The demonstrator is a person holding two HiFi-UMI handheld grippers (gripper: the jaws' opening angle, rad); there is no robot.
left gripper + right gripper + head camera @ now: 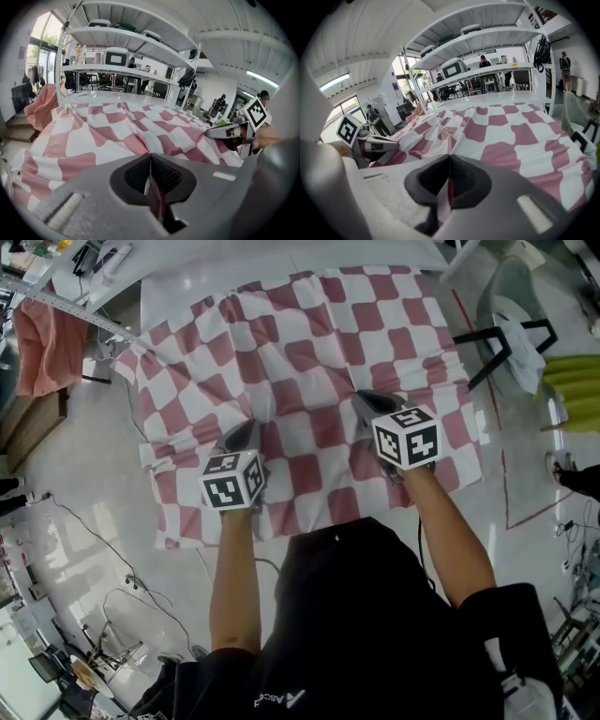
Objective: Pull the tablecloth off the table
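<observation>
A red-and-white checked tablecloth (319,362) covers the white table (187,282) and hangs over its near edge. My left gripper (246,432) is shut on a fold of the cloth near its front left; in the left gripper view cloth (117,131) is pinched between the jaws at the gripper's (152,180) tips. My right gripper (367,401) is shut on another fold to the right; the right gripper view shows cloth (511,136) bunched into the closed gripper (449,180). Creases fan out from both pinches.
A pink cloth (47,348) hangs at the left. A black-legged chair (511,329) stands to the right, by red floor tape (506,493). Cables (122,596) lie on the floor at the lower left. White shelving (126,51) stands beyond the table.
</observation>
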